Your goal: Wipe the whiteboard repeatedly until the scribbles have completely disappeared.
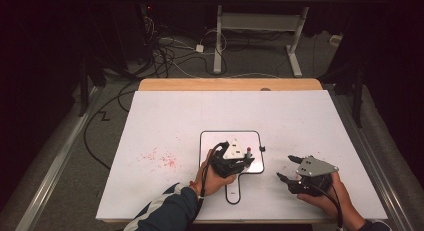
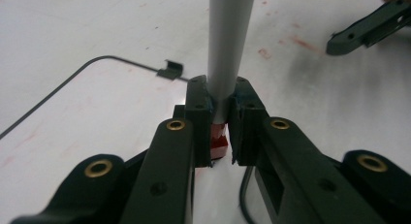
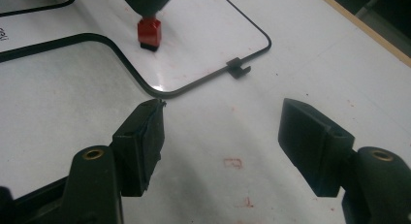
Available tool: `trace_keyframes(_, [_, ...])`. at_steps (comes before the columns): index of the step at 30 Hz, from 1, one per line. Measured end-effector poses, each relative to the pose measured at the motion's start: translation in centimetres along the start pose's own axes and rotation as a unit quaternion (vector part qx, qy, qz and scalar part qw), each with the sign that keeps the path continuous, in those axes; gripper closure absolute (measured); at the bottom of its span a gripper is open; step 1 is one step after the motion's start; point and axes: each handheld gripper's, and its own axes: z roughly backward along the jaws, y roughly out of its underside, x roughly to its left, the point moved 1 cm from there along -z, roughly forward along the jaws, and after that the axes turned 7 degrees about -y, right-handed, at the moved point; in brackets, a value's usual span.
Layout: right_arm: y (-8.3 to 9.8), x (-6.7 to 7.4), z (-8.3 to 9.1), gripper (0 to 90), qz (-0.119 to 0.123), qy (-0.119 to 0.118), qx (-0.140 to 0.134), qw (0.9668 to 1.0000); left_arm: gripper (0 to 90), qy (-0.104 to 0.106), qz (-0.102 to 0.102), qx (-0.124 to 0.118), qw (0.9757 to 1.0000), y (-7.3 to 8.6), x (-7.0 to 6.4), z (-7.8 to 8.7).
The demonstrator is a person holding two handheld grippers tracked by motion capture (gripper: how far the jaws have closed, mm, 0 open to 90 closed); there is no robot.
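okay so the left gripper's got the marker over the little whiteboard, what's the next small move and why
Probably press the marker down and draw it slowly across the whiteboard. The left gripper is shut on it, its red end rests at or just above the board, and the right gripper waits open beside the board.

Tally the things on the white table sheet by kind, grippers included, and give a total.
Grippers: 2, left gripper and right gripper
Markers: 1, grey marker with red end
Small whiteboards: 1, black-edged whiteboard
Total: 4
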Motion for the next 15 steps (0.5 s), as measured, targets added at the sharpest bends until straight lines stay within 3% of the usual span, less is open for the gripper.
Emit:
trace_keyframes(7, [0.1,-0.1,0.2,34.1,-0.002,0.005,-0.002,1.0,78.9,-0.026,0.006,0.018,0.9995,1.4,1.8,2.3])
trace_keyframes(12, [-0.1,0.0,0.2,33.9,-0.001,0.004,-0.003,1.0,78.9,-0.043,0.032,0.015,0.9984,2.7,3.5,3.7])
trace_keyframes(15, [-0.1,0.0,0.1,34.0,-0.001,0.003,-0.002,1.0,78.8,-0.043,0.038,0.011,0.9983,2.9,3.4,3.8])
